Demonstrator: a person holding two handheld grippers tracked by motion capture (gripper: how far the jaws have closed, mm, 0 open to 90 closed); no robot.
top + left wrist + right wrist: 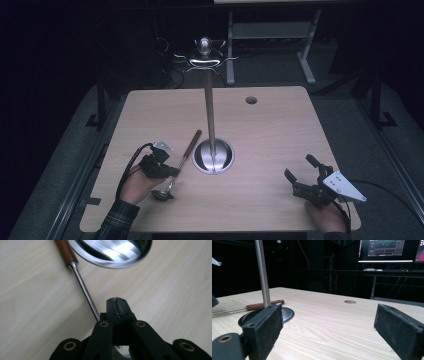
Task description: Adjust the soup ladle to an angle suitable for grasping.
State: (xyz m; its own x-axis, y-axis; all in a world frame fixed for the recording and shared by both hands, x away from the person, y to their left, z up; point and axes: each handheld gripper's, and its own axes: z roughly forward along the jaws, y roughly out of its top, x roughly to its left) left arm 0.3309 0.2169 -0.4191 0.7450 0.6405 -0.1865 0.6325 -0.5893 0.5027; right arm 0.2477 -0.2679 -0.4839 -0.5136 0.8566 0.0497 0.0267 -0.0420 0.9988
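Presumably to hang it on the stand (211,112), we clamped the left claw (172,171) on the ladle (176,167), right claw (299,175) open.

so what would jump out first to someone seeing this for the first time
Probably the tall metal stand rising from its shiny round base at the middle of the wooden table, with curled hooks at its top. Next, the left gripper near the front left, shut on the thin metal shaft of a wooden-handled ladle. The right gripper sits open at the front right, holding nothing.

Ladle (176,167) — left of stand (213,156)
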